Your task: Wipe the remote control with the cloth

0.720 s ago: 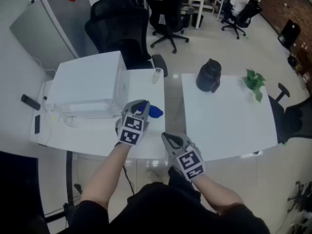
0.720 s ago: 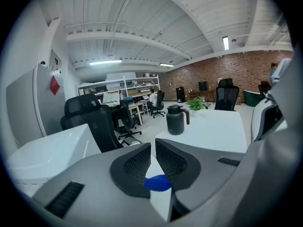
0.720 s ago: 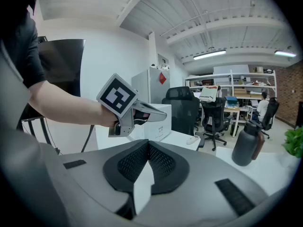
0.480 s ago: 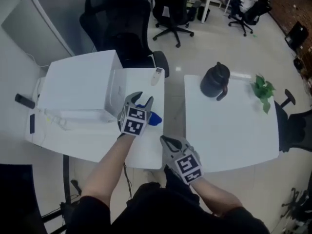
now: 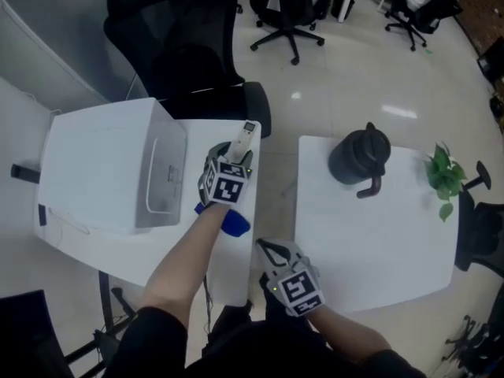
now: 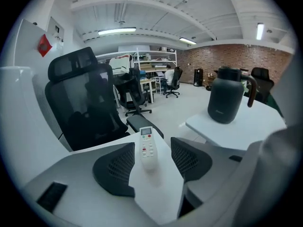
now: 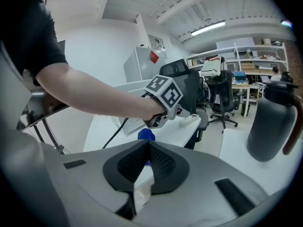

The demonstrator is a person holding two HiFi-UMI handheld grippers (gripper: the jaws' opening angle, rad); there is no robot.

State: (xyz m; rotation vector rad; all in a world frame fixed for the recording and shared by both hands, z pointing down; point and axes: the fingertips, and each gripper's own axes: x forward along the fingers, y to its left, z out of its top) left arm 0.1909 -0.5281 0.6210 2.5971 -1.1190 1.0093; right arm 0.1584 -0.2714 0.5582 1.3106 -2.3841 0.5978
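- Now the left gripper [image 5: 232, 157] hovers low over the white surface [image 5: 256, 172], jaws spread wide, lined up on the remote control [image 5: 242, 140].
- The remote lies flat near the far edge, buttons up, its near end just between the open pads without touching either.
- It looks like light, rigid, smooth plastic, so it would probably skid if nudged. The long narrow sides at the lower body seem the place to clamp, clear of the buttons.
- The blue cloth [image 5: 235, 223] sits crumpled on the same surface beside the left forearm, and neither gripper touches it. It looks soft and limp, so pinching a raised fold should work.
- The right gripper [image 5: 269, 248] hangs back at the near edge, jaws pressed together, with nothing clearly held.
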